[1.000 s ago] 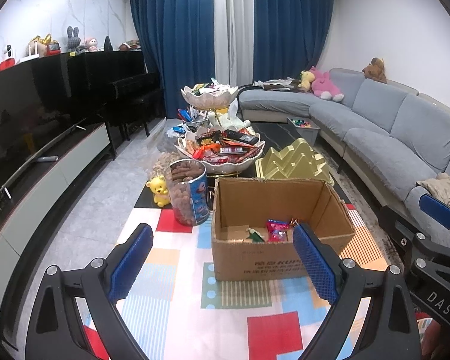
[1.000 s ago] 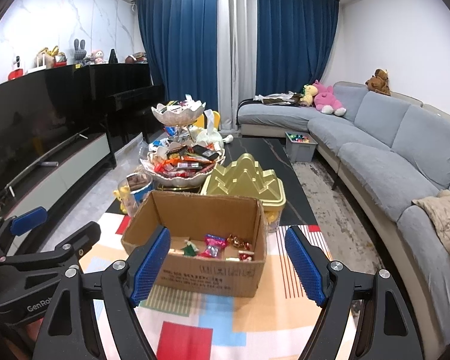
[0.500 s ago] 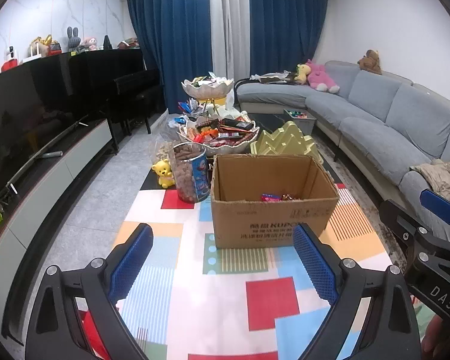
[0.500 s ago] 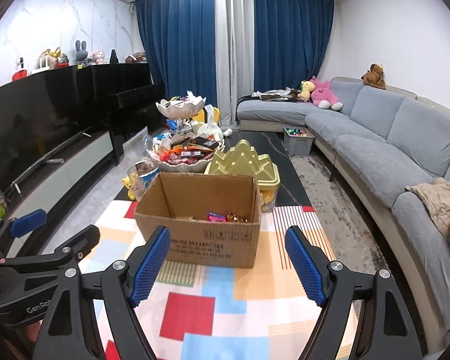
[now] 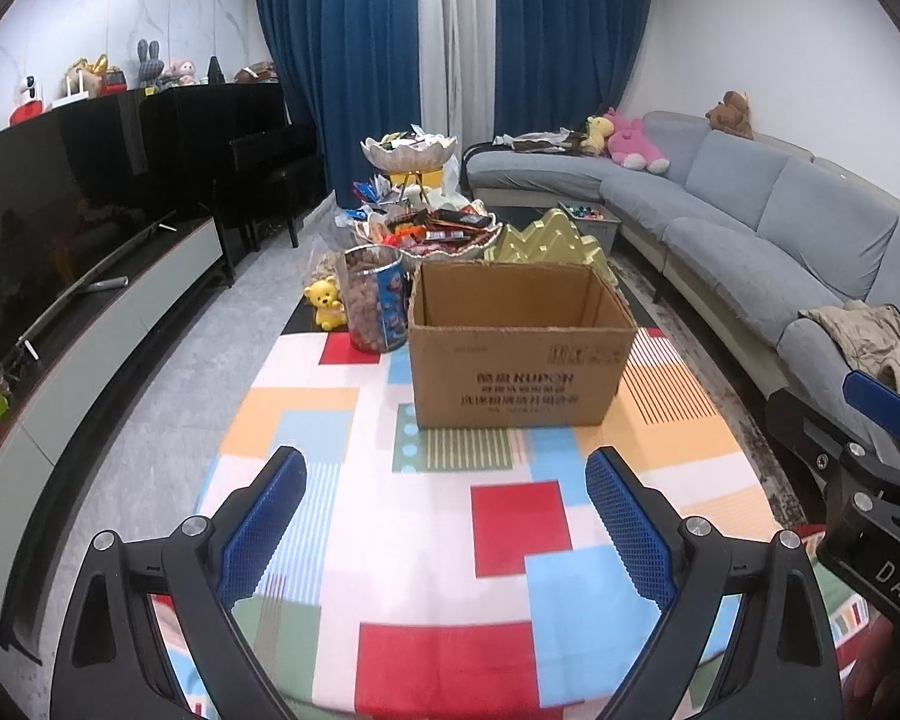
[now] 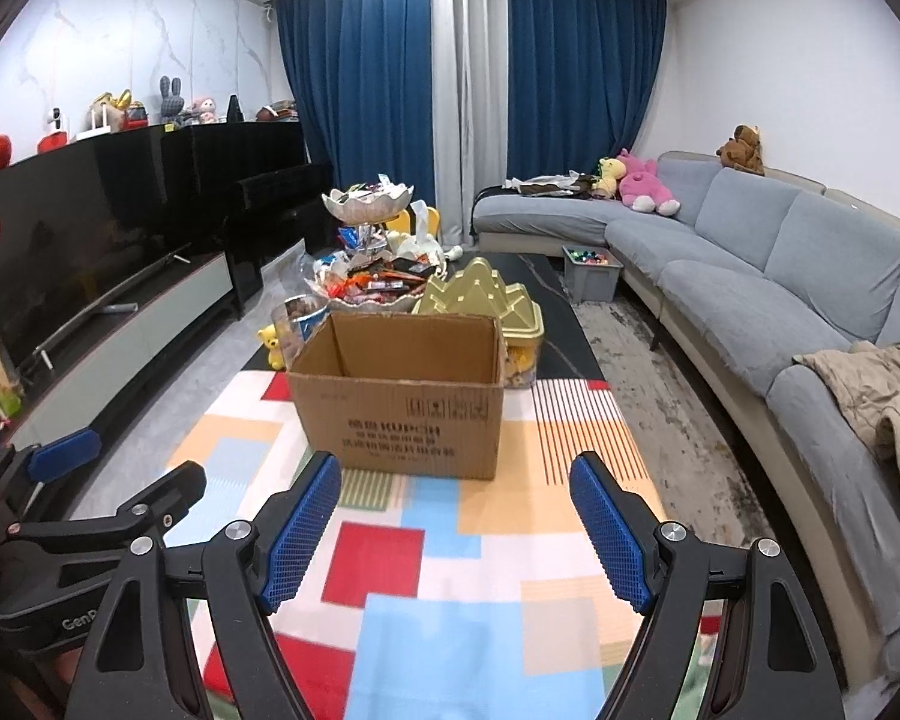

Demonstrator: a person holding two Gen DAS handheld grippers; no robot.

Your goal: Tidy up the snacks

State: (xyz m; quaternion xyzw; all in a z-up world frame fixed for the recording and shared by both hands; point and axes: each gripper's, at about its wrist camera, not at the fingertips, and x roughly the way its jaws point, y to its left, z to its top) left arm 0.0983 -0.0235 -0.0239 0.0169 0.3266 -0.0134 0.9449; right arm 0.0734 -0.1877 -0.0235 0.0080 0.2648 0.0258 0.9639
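Note:
An open cardboard box [image 5: 519, 348] stands on the colourful patterned table cover [image 5: 450, 540]; it also shows in the right wrist view [image 6: 402, 396]. Its inside is hidden from here. Behind it a tiered white dish piled with snacks [image 5: 432, 231] shows in both views [image 6: 369, 288]. My left gripper [image 5: 444, 498] is open and empty, well short of the box. My right gripper [image 6: 456, 504] is open and empty, just in front of the box. Each gripper appears at the edge of the other's view.
A clear tub of brown snacks [image 5: 373, 306] and a yellow bear toy [image 5: 325, 303] stand left of the box. A gold ridged lid [image 5: 549, 240] sits behind it. A grey sofa [image 5: 750, 240] runs along the right, a TV cabinet [image 5: 90, 336] along the left.
Both grippers have pulled back and lower from the box. The snacks inside it are no longer visible. Both stay open.

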